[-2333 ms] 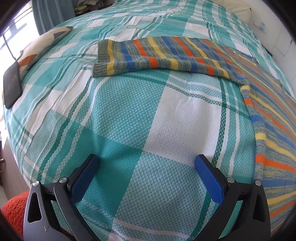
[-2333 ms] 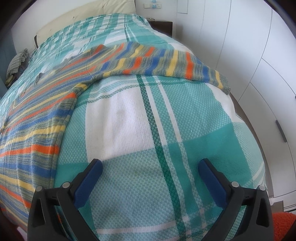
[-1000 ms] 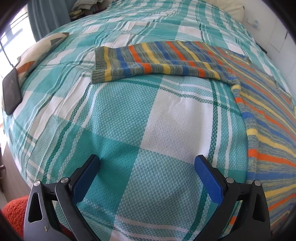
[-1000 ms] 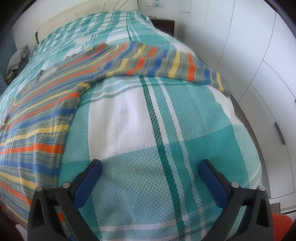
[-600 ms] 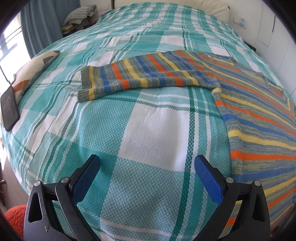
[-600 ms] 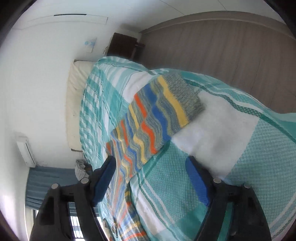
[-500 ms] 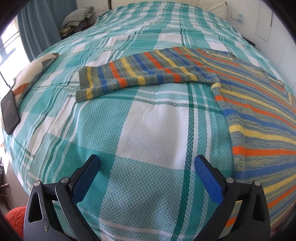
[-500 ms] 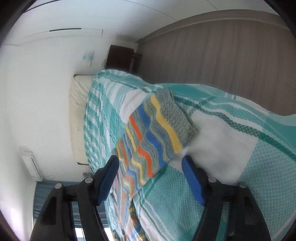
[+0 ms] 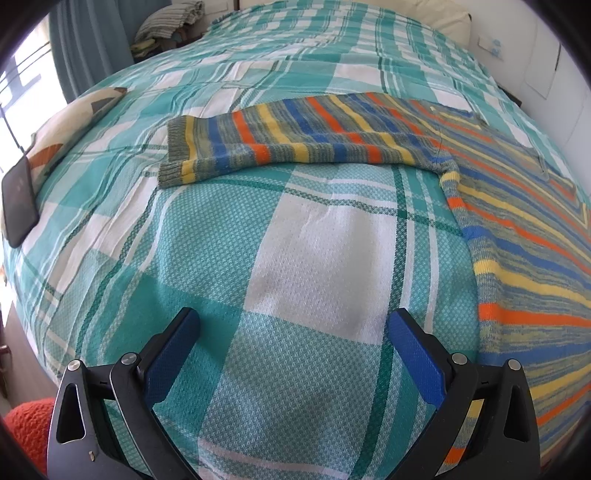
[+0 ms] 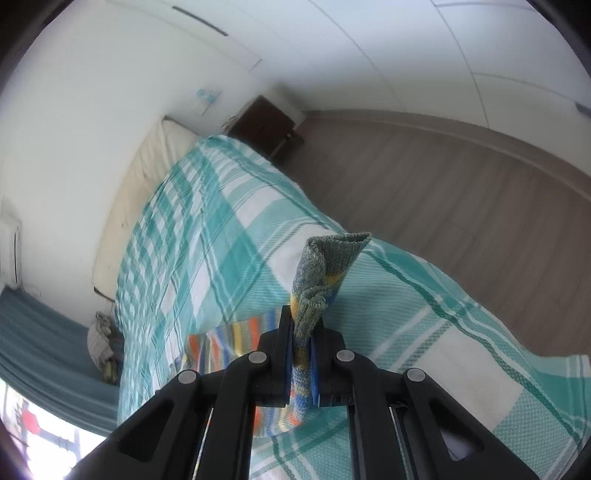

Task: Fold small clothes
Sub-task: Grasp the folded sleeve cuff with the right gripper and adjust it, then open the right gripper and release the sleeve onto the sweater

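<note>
A striped knit sweater lies flat on the teal plaid bedspread. In the left wrist view its left sleeve stretches sideways and its body fills the right side. My left gripper hovers open over bare bedspread, short of the sleeve. In the right wrist view my right gripper is rolled over and its jaws are closing, pinching the other sleeve near its grey cuff. The cuff sticks up past the pads, lifted off the bed.
A dark phone rests on a patterned cushion at the bed's left edge. Folded clothes sit beyond the far corner by a blue curtain. A dark nightstand and wooden floor lie past the bed's right side.
My right gripper swung toward the right sleeve's end, rolled over, and its jaws went from wide open to pinching the cuff, which is now raised. The left gripper barely moved.
</note>
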{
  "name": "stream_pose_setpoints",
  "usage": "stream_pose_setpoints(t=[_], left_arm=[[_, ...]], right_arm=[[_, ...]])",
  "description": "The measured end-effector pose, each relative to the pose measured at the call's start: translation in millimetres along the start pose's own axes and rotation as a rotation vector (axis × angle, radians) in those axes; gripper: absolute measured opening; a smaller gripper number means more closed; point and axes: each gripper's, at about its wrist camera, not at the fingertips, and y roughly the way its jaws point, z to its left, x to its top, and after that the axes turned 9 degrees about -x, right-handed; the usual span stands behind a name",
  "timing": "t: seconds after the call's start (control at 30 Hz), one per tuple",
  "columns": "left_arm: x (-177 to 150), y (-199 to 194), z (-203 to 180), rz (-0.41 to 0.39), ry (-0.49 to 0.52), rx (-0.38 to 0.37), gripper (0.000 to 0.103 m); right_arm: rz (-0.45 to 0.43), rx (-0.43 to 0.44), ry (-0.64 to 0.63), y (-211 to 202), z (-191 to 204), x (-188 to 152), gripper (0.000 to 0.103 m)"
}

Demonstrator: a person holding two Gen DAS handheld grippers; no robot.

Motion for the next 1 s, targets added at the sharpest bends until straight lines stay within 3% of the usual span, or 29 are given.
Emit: stream_pose_setpoints(t=[0.1, 0.2, 0.27, 0.33, 0.43, 0.57, 0.7, 0.77, 0.8, 0.83, 0.87, 1.0], left_arm=[[2, 1, 1, -0.005, -0.014, -0.008, 0.102], [2, 1, 3, -0.003, -0.02, -0.017, 0.102], [0, 0, 5, 0.001, -0.02, -0.016, 0.102], [-1, -1, 7, 0.004, -0.02, -0.021, 0.102], [-3, -3, 9, 0.005, -0.019, -0.03, 0.102], [0, -1, 10, 0.008, -0.033, -0.038, 0.102], [1, 3, 8, 0.007, -0.03, -0.024, 0.102], [0, 4, 7, 0.004, -0.02, -0.014, 0.102], [-1, 4, 6, 0.002, -0.015, -0.011, 0.102], [-1, 3, 6, 0.0, -0.012, -0.009, 0.102], [-2, 3, 6, -0.002, -0.012, -0.009, 0.102], [-2, 5, 5, -0.003, -0.009, 0.0, 0.103]], right_arm=[[0.011, 0.099, -0.297, -21, 100, -22, 0.008], [0.098, 0.228, -0.464, -18, 186, -61, 0.009], [0.174, 0.296, -0.526, -1, 230, -93, 0.018], [0.314, 0.356, -0.55, 25, 256, -122, 0.077], [0.38, 0.425, -0.525, 42, 262, -148, 0.078], [0.409, 0.403, -0.429, 53, 249, -140, 0.078], [0.511, 0.244, -0.314, 80, 206, -139, 0.078], [0.556, 0.068, -0.296, 101, 173, -146, 0.078], [0.576, -0.011, -0.303, 110, 157, -152, 0.059], [0.565, -0.01, -0.316, 110, 149, -154, 0.053], [0.538, 0.018, -0.335, 104, 148, -153, 0.053], [0.416, 0.094, -0.433, 54, 158, -153, 0.059]])
